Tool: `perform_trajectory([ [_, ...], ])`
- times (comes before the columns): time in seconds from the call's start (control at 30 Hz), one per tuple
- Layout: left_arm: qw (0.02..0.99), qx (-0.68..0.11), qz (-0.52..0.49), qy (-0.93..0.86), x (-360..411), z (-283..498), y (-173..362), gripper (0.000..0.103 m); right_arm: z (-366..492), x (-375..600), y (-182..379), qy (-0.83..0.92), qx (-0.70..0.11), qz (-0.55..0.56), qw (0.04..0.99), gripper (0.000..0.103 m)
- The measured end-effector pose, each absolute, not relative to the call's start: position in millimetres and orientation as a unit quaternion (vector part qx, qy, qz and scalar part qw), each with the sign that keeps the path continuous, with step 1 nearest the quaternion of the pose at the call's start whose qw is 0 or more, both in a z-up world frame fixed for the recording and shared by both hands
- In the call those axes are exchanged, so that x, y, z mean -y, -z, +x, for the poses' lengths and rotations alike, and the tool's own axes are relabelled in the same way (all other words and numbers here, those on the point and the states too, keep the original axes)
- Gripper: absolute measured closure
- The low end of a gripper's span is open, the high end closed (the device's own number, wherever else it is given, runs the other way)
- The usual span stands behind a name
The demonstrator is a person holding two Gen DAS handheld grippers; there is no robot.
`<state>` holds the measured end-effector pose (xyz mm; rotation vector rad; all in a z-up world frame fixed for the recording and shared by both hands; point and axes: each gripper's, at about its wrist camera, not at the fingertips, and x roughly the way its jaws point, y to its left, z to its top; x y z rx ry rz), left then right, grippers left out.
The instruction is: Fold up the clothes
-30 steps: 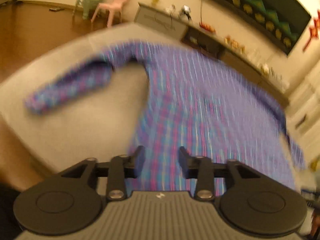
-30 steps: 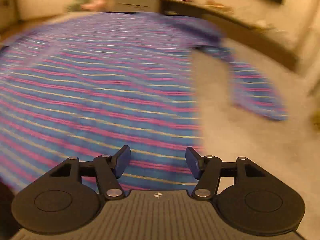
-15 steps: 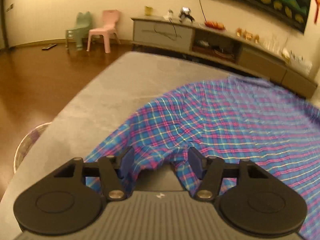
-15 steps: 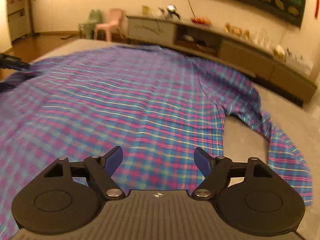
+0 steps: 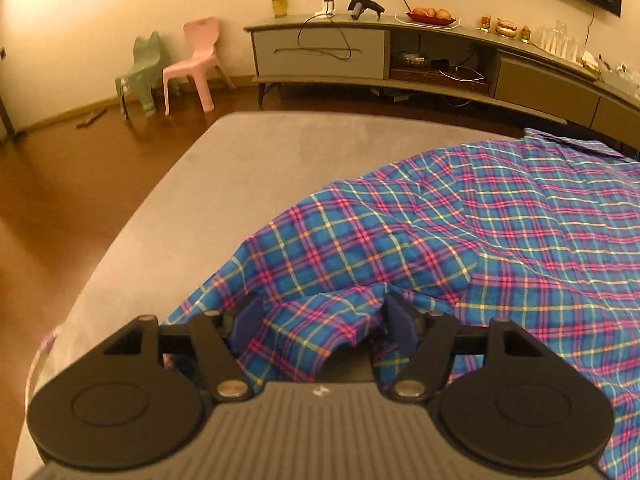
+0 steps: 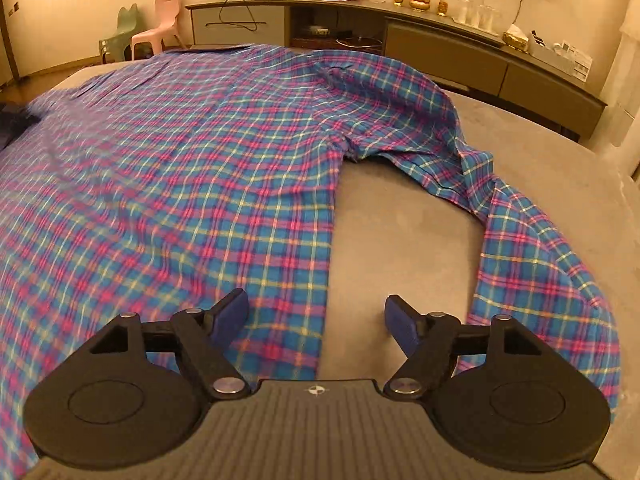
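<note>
Nearest in the left wrist view, the left gripper (image 5: 322,314) stood released, its fingers spread around a bunched fold of the plaid shirt (image 5: 460,232) — not pinching it. The right gripper (image 6: 316,312) was also released, over the shirt's side edge. Only the right view showed the sleeve (image 6: 516,236) curving to the right on the grey surface (image 6: 396,220). Farther, both showed the low cabinet (image 5: 320,52). Half a second before, the views were nearly the same, only blurrier.

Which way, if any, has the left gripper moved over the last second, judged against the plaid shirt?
Yes. The left gripper has come down to the plaid shirt: earlier it looked over the whole spread garment, and now bunched cloth lies between its open fingers.
</note>
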<state>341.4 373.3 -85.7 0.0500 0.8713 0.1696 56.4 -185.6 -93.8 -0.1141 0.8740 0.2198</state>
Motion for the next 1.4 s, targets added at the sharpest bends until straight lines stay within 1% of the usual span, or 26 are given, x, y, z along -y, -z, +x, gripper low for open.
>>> perform_trajectory([
  [0.03, 0.901, -0.424, 0.033, -0.088, -367.9, 343.1, 83.4, 0.036, 50.7, 187.0, 93.9, -0.114, -0.424, -0.055, 0.897, 0.027],
  [0.1, 0.899, -0.423, 0.054, -0.099, -356.0, 341.8, 74.4, 0.042, 45.6, 187.9, 87.6, -0.123, -0.421, -0.062, 0.897, 0.032],
  [0.13, 0.903, -0.412, 0.066, -0.099, -349.5, 335.4, 64.9, 0.042, 44.9, 198.5, 81.8, -0.102, -0.403, -0.061, 0.908, 0.031],
  [0.23, 0.922, -0.378, 0.071, -0.045, -321.8, 301.7, 29.2, 0.042, 46.7, 233.0, 68.0, -0.015, -0.345, -0.073, 0.936, 0.019],
  [0.33, 0.931, -0.362, 0.041, 0.033, -288.7, 264.4, -0.1, 0.042, 58.6, 252.5, 83.3, 0.010, -0.363, -0.083, 0.928, 0.019],
  [0.4, 0.931, -0.355, 0.023, 0.082, -264.1, 242.4, -16.2, 0.041, 63.5, 256.1, 97.7, 0.007, -0.385, -0.081, 0.919, 0.023],
  [0.43, 0.929, -0.352, 0.019, 0.110, -246.1, 231.0, -22.2, 0.040, 63.6, 259.0, 99.1, 0.009, -0.385, -0.067, 0.920, 0.030],
  [0.47, 0.926, -0.349, 0.016, 0.139, -227.2, 220.2, -27.2, 0.040, 64.6, 264.4, 97.4, 0.011, -0.389, -0.051, 0.920, 0.063],
  [0.5, 0.923, -0.346, 0.013, 0.168, -208.3, 209.4, -32.2, 0.038, 65.7, 267.5, 94.6, 0.016, -0.393, -0.044, 0.918, 0.082],
  [0.53, 0.918, -0.347, 0.007, 0.194, -190.5, 199.1, -35.7, 0.036, 64.9, 270.8, 93.2, 0.023, -0.392, -0.043, 0.918, 0.095],
  [0.6, 0.900, -0.357, -0.003, 0.251, -148.5, 179.2, -36.4, 0.035, 60.8, 277.8, 89.1, 0.019, -0.388, -0.012, 0.921, 0.100],
  [0.63, 0.891, -0.362, -0.002, 0.274, -126.6, 170.3, -35.6, 0.035, 58.9, 282.9, 86.0, 0.015, -0.383, 0.011, 0.923, 0.101],
  [0.73, 0.869, -0.362, 0.028, 0.335, -55.7, 142.3, -34.1, 0.030, 41.5, 307.1, 66.1, -0.021, -0.345, 0.162, 0.924, 0.101],
  [0.8, 0.861, -0.355, 0.058, 0.360, -8.6, 125.2, -32.1, 0.023, 29.0, 322.6, 56.9, -0.052, -0.313, 0.268, 0.910, 0.101],
  [0.87, 0.854, -0.351, 0.061, 0.380, 27.0, 119.1, -27.9, 0.019, 19.7, 331.5, 54.6, -0.086, -0.290, 0.354, 0.885, 0.101],
  [0.9, 0.850, -0.349, 0.060, 0.389, 44.0, 116.8, -25.6, 0.014, 17.7, 331.3, 55.9, -0.098, -0.288, 0.373, 0.876, 0.101],
  [0.93, 0.847, -0.347, 0.059, 0.398, 61.0, 114.5, -23.3, 0.012, 16.2, 330.7, 57.4, -0.109, -0.287, 0.389, 0.868, 0.101],
  [1.0, 0.855, -0.345, 0.057, 0.383, 85.3, 116.7, -16.2, 0.010, 13.0, 329.5, 60.2, -0.131, -0.285, 0.421, 0.851, 0.101],
  [1.07, 0.855, -0.360, 0.031, 0.371, 91.4, 124.7, -6.5, 0.008, 11.1, 326.4, 62.1, -0.145, -0.287, 0.431, 0.843, 0.101],
  [1.13, 0.853, -0.377, 0.003, 0.362, 95.5, 133.6, 3.6, 0.008, 10.5, 325.0, 64.8, -0.154, -0.289, 0.436, 0.838, 0.101],
  [1.17, 0.851, -0.385, -0.011, 0.357, 97.6, 138.1, 8.7, 0.011, 10.2, 324.4, 66.2, -0.158, -0.290, 0.438, 0.836, 0.101],
  [1.23, 0.847, -0.401, -0.039, 0.347, 101.7, 147.0, 18.8, 0.028, 9.4, 327.1, 65.9, -0.163, -0.290, 0.441, 0.834, 0.101],
  [1.3, 0.838, -0.417, -0.067, 0.347, 102.7, 154.7, 27.8, 0.080, 9.2, 328.6, 66.7, -0.163, -0.290, 0.447, 0.830, 0.100],
  [1.33, 0.832, -0.422, -0.077, 0.353, 101.5, 156.9, 30.2, 0.090, 10.1, 327.9, 67.7, -0.162, -0.290, 0.451, 0.828, 0.100],
  [1.37, 0.830, -0.422, -0.081, 0.355, 102.1, 158.2, 30.6, 0.097, 10.3, 328.4, 68.8, -0.163, -0.289, 0.456, 0.826, 0.100],
  [1.4, 0.833, -0.418, -0.082, 0.354, 100.6, 156.8, 29.1, 0.093, 10.4, 326.8, 68.7, -0.162, -0.287, 0.461, 0.824, 0.100],
])
